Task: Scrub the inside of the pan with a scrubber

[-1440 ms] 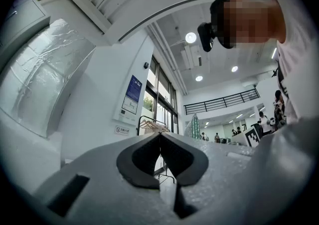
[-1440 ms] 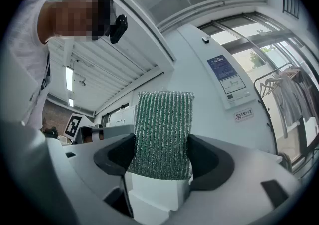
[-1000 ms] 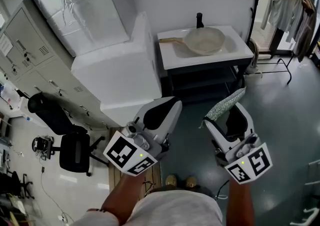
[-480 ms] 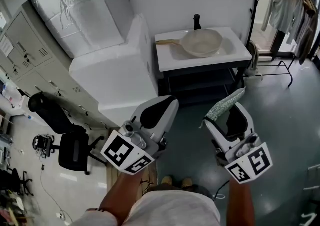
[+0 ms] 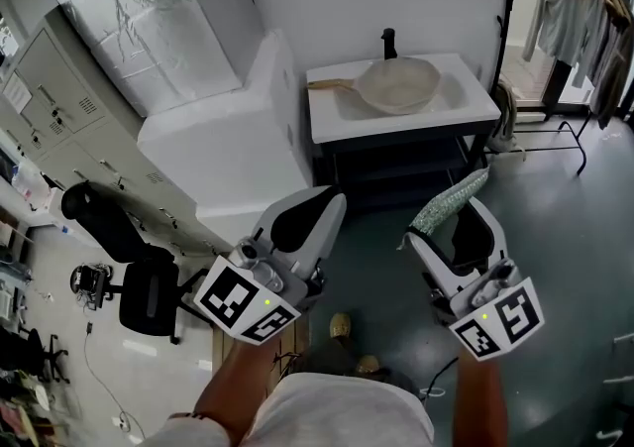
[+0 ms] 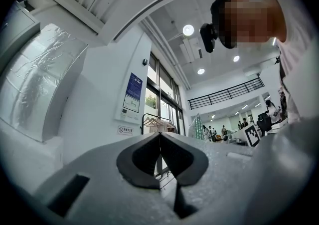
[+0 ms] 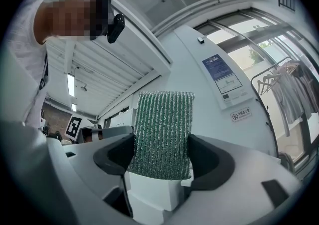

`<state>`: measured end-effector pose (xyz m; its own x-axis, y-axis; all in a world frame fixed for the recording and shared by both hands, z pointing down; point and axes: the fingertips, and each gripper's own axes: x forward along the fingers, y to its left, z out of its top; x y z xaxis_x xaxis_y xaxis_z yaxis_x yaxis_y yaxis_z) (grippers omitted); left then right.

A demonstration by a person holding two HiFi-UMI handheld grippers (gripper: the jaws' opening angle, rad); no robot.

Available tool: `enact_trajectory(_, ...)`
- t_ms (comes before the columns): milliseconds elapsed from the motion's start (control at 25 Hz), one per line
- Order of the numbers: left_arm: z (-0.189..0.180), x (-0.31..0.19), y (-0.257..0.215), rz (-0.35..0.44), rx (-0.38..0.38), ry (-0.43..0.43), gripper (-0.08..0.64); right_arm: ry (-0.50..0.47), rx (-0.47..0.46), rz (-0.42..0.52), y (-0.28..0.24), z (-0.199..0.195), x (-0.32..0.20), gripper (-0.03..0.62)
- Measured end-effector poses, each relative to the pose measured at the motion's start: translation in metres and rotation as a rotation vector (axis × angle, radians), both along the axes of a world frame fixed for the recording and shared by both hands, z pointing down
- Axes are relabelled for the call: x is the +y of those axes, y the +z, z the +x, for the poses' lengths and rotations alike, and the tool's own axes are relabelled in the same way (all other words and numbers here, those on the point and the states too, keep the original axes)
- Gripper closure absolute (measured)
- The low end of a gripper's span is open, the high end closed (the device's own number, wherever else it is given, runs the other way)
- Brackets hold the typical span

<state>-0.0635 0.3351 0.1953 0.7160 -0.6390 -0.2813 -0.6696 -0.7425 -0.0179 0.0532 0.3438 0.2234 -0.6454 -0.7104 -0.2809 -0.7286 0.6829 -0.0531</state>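
Note:
A cream pan (image 5: 400,84) with a wooden handle lies on the white sink counter (image 5: 475,108) far ahead, in the head view. Both grippers are held near the body, well short of it. My right gripper (image 5: 448,220) is shut on a green sparkly scrubber (image 5: 451,202), which sticks up between its jaws (image 7: 162,134). My left gripper (image 5: 325,205) is shut with nothing in it; its black pads (image 6: 160,161) meet at a thin line.
A black faucet (image 5: 389,41) stands behind the pan. White foam-wrapped blocks (image 5: 223,148) sit left of the counter. Grey cabinets (image 5: 59,108) and a black office chair (image 5: 134,277) are at the left. A clothes rack (image 5: 575,9) stands at the right. The dark floor (image 5: 555,227) lies between me and the counter.
The view has shifted slightly and a foot has stepped forward below. Both grippers keep their grips and places.

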Motion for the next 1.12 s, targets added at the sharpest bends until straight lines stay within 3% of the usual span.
enact_trajectory(480,0.002,-0.084,0.005,0.019,0.027,0.02,0.543,0.037,0.017,-0.001,0.007,0.008,-0.081,0.253)
enact_trajectory(920,-0.017,-0.262,0.003,0.021,0.058,0.061,0.543,0.097,0.089,-0.026,0.001,-0.009,-0.251,0.253)
enact_trajectory(1120,-0.019,-0.341,0.007,0.001,0.038,0.081,0.543,0.132,0.112,-0.04,-0.001,-0.015,-0.317,0.252)
